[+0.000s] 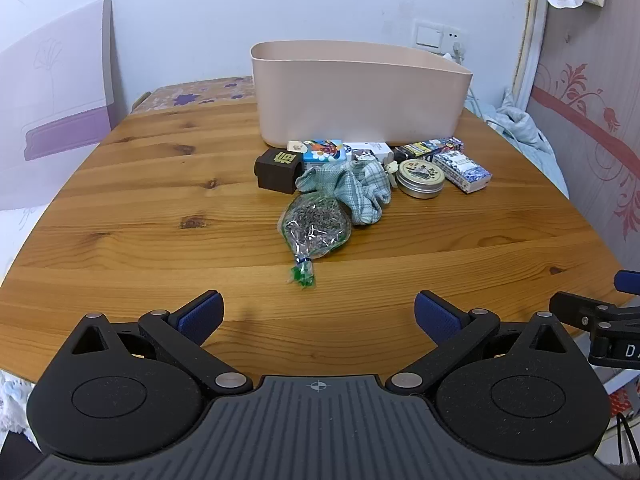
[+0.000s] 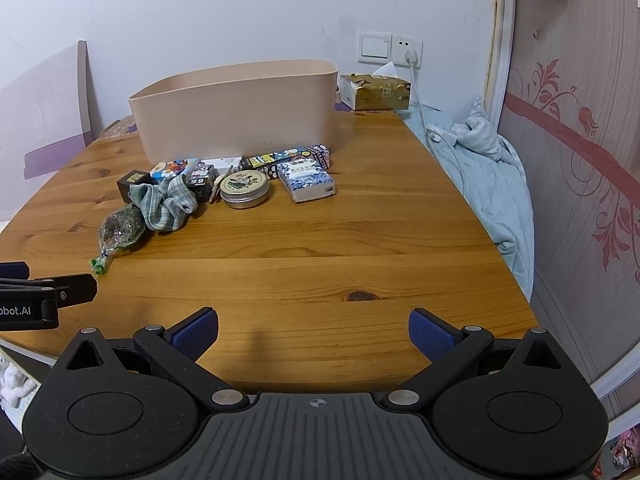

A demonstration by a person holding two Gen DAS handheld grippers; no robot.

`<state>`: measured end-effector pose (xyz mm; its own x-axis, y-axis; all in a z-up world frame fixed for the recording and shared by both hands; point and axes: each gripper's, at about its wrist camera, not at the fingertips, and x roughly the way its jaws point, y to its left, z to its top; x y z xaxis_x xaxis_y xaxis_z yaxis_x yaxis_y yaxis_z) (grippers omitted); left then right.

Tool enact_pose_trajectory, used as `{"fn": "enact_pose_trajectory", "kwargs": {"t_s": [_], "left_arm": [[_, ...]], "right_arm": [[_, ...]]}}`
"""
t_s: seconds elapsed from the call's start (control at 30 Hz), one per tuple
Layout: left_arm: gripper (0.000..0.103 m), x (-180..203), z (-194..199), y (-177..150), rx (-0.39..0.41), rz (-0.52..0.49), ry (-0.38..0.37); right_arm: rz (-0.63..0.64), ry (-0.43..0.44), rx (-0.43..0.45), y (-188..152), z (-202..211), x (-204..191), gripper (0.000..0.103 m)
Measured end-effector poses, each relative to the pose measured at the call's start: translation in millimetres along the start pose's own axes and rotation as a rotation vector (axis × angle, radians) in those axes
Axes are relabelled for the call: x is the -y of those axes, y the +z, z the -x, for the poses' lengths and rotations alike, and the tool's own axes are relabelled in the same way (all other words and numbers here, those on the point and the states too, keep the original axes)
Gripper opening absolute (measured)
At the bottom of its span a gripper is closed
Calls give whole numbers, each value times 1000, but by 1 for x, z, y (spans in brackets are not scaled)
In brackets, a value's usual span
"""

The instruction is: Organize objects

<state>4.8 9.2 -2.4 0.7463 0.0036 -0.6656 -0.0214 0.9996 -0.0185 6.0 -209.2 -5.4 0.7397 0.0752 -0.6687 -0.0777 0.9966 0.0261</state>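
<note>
You are holding the left gripper (image 1: 319, 312) low over the near edge of the wooden table (image 1: 160, 240), and its blue pads (image 1: 202, 314) are standing wide apart with nothing between them. You are holding the right gripper (image 2: 313, 330) the same way, just beside the left one, with its blue pads (image 2: 432, 334) spread apart and gripping nothing.

Out in front of the left gripper, a clear bag of dried herbs (image 1: 315, 227) is lying on the table, with its tied end pointing back at you. A crumpled green checked cloth (image 1: 352, 188) is touching the far side of the bag. To the left of the cloth, a small dark brown box (image 1: 277, 170) is sitting. To the right of the cloth, a round metal tin (image 1: 421, 178) is resting flat, and a blue and white patterned pack (image 1: 462, 170) is lying just beside the tin. Behind these, a few small colorful boxes (image 1: 324, 151) are lining up against the front wall of a big pink bin (image 1: 360, 96).

The pink bin is standing upright at the far side of the table. From the right wrist view, a gold tissue box (image 2: 376, 92) is sitting behind the bin, near the wall socket (image 2: 406, 50).
</note>
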Motion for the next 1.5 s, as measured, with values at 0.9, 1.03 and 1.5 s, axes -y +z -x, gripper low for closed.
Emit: {"fn": "enact_pose_trajectory", "kwargs": {"t_s": [0.9,1.03,1.5], "left_arm": [[103,0,-8,-1,-22,2,-4],[103,0,-9,-1,-22,3,-4],[103,-3,-25,9,-25,28,-20]], "right_arm": [[18,6,-33,1,-7,-4,103],[17,3,-38,2,-8,-4,103],[-5,-23,-31,13,-16,8,103]]}}
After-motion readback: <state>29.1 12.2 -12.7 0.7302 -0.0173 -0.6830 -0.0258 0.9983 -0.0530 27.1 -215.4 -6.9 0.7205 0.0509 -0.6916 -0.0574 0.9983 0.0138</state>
